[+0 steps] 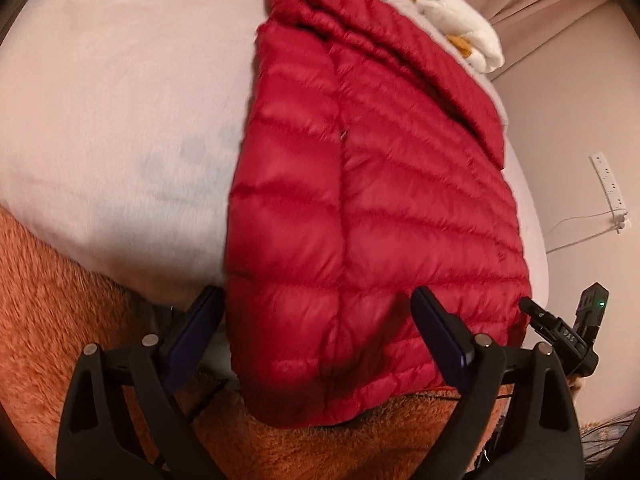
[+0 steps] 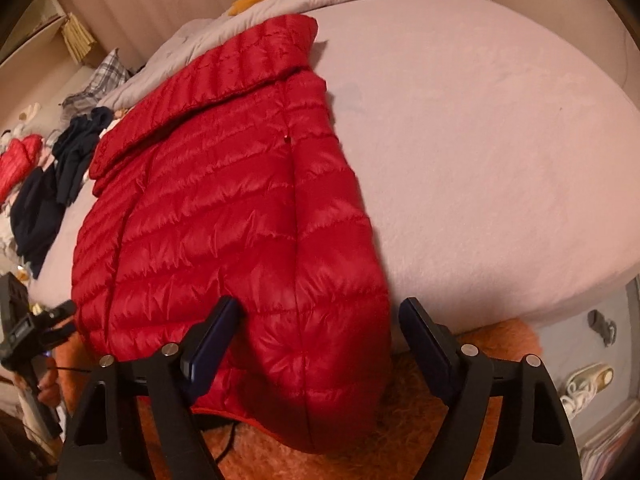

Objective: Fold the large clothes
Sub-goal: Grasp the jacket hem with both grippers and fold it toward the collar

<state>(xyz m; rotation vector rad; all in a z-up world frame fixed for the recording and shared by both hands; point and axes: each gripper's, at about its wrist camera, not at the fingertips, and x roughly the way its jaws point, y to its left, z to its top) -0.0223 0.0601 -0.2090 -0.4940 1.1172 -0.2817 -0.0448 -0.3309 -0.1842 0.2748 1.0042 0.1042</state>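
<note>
Angling both down at the bed (image 2: 500, 140), I have the left gripper (image 1: 316, 320) and right gripper (image 2: 316, 328) spread wide, gripping nothing, astride the red down jacket (image 1: 380, 200) hem overhanging the bed's edge; its underside stays hidden.

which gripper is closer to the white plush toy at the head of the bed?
Left, marginally. Left gripper straddles the jacket hem on the plush toy's side; right gripper straddles the hem's other corner.
</note>
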